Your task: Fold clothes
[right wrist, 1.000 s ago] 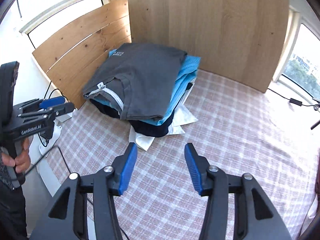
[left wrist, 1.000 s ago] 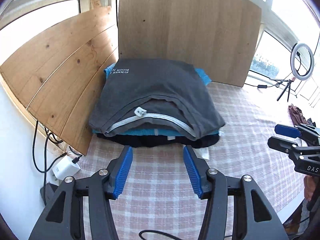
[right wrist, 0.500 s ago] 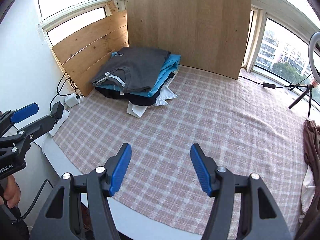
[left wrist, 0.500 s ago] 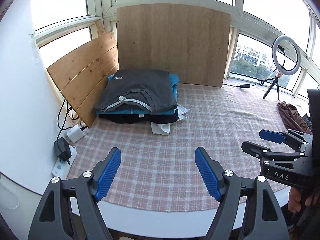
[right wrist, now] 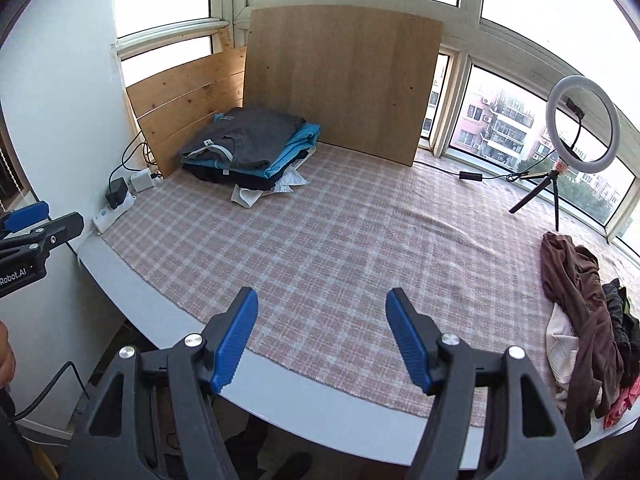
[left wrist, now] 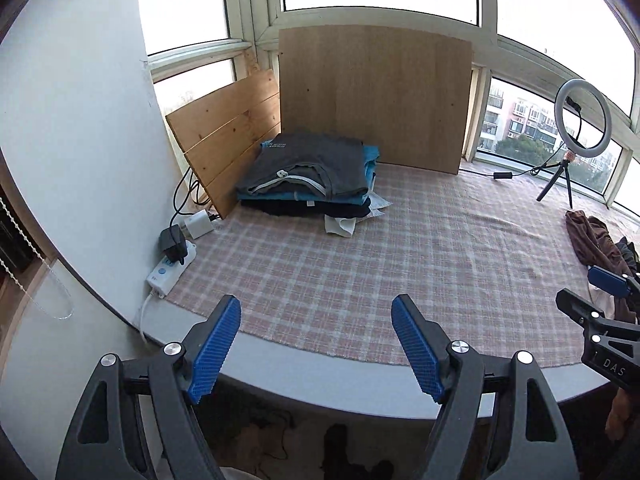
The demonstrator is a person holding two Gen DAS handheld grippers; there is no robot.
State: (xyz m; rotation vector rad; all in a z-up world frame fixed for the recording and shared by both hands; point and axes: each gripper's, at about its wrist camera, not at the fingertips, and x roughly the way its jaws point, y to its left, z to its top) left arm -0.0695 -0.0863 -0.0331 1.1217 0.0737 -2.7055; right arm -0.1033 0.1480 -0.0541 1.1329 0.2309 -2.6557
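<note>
Brown crumpled garment far right of your right gripper is next. Folded dark-grey-topped stack done. Right jaws opening, left gripper spread; both empty.

Matt woven checked cloth covers the table, backed by smooth wooden boards.

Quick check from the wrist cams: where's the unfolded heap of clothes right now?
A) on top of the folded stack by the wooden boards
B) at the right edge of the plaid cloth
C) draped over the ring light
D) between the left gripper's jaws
B: the unfolded heap lies at the right edge of the plaid cloth, far from the folded stack.
</note>
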